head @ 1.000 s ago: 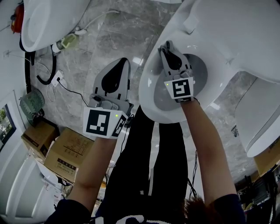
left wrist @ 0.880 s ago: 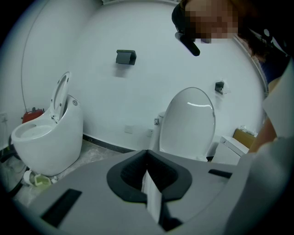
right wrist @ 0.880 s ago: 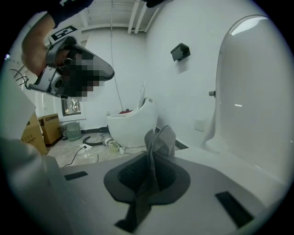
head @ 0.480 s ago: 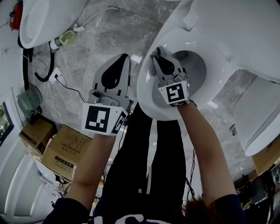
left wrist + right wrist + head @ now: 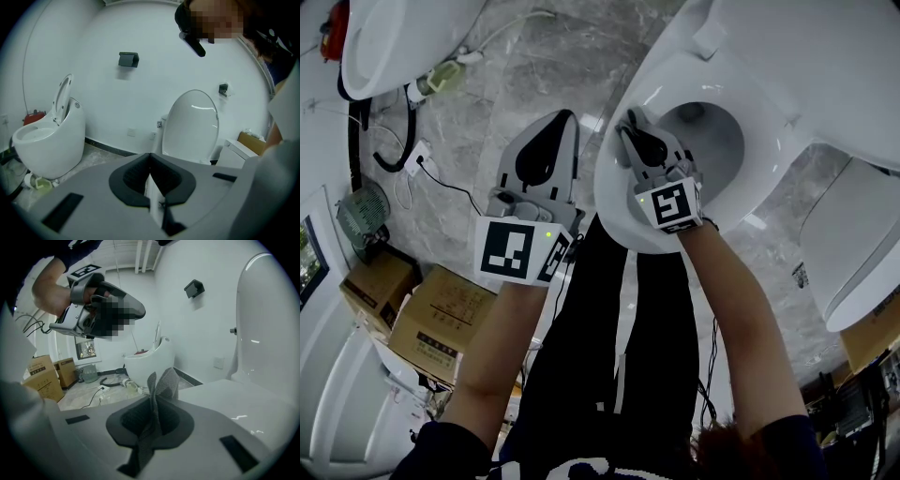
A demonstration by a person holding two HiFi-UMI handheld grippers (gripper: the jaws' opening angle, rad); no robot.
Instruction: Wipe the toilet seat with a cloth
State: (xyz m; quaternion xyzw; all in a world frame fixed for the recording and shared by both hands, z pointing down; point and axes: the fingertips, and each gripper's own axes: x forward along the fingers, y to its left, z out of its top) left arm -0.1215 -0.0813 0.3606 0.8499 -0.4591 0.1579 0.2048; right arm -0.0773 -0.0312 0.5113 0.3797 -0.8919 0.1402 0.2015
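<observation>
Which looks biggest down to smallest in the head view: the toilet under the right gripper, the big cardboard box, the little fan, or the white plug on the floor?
1. toilet, which is also nearest the camera
2. big cardboard box
3. little fan
4. white plug

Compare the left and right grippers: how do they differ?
The right gripper is shut on a grey cloth; the left gripper is shut on nothing. The right gripper is over the toilet seat; the left gripper hangs over the floor beside it. Both point away from the person.
</observation>
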